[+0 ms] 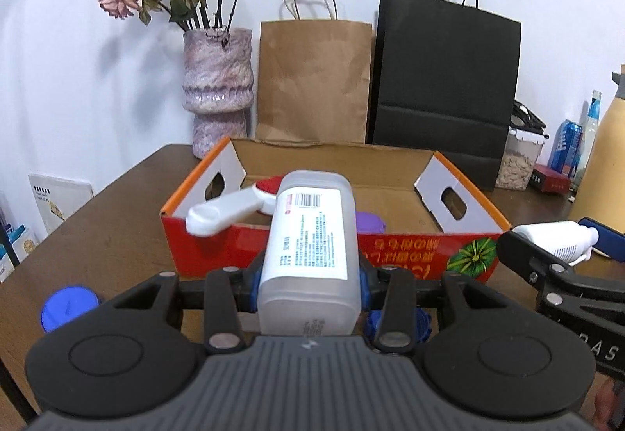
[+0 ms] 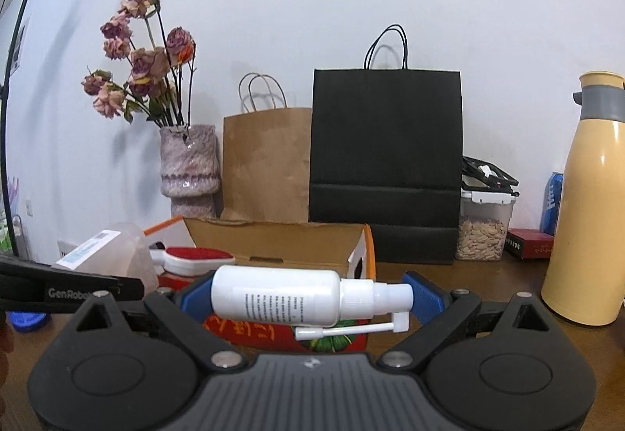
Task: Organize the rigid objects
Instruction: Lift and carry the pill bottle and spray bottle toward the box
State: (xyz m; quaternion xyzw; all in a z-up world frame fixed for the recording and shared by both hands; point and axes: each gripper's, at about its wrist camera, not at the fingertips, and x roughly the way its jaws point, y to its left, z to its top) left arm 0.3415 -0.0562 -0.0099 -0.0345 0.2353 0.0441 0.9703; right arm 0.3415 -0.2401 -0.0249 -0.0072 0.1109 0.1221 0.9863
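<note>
My left gripper point(image 1: 308, 275) is shut on a translucent white labelled bottle point(image 1: 308, 235), which lies lengthways between the blue pads. It hangs over the front wall of a red cardboard box point(image 1: 234, 247) with an orange rim. Inside the box lie a white-handled red brush point(image 1: 230, 210) and a purple object point(image 1: 369, 224). My right gripper point(image 2: 308, 298) is shut on a white spray bottle point(image 2: 273, 298) held crosswise, just in front of the box point(image 2: 250, 331). The same gripper point(image 1: 562, 241) shows at the right of the left wrist view. A blue cap point(image 1: 70, 308) lies on the table near the left.
Behind the box stand a vase of dried roses point(image 1: 218, 87), a brown paper bag point(image 1: 312, 79) and a black paper bag point(image 1: 445, 87). To the right are a seed container point(image 2: 484, 232), a small red box point(image 2: 531, 243), a blue can point(image 1: 566, 150) and a tall yellow flask point(image 2: 586, 204).
</note>
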